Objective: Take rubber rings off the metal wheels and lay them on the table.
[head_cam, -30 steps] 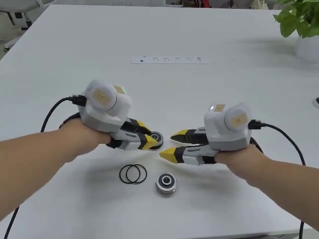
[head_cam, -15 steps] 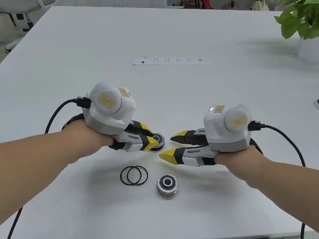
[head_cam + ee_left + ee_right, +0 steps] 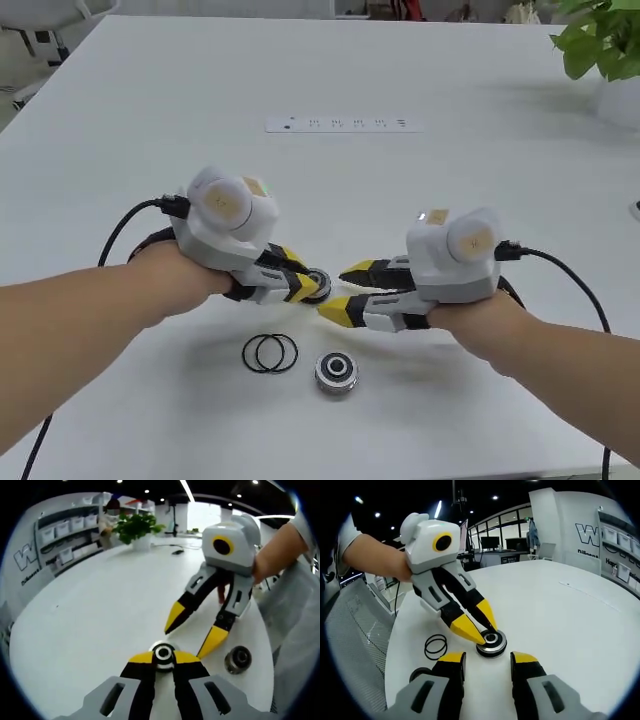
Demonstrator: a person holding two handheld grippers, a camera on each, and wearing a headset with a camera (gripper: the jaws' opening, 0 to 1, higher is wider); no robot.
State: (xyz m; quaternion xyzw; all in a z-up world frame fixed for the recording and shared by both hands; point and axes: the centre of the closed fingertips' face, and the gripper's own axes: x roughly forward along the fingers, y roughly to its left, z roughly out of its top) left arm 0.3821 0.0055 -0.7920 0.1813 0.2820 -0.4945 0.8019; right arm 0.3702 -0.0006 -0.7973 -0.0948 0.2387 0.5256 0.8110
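The left gripper (image 3: 303, 286) is pinching a metal wheel (image 3: 317, 284) that is sitting on the white table (image 3: 200, 90) — its yellow tips are covering part of the wheel. The right gripper (image 3: 343, 291) is pointing at the wheel from just beside it, jaws spread wide and holding nothing. Two rubber rings (image 3: 270, 352) are lying flat and overlapping nearer the person, with a second wheel (image 3: 336, 369) just beside them. A power strip (image 3: 343, 124) is lying farther back — a green plant (image 3: 598, 40) is standing at the far corner.

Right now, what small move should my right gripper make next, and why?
Probably ease the right gripper forward and close its open jaws on the rim of the metal wheel. The left gripper is clamped on that wheel, and the right tips sit just short of it.
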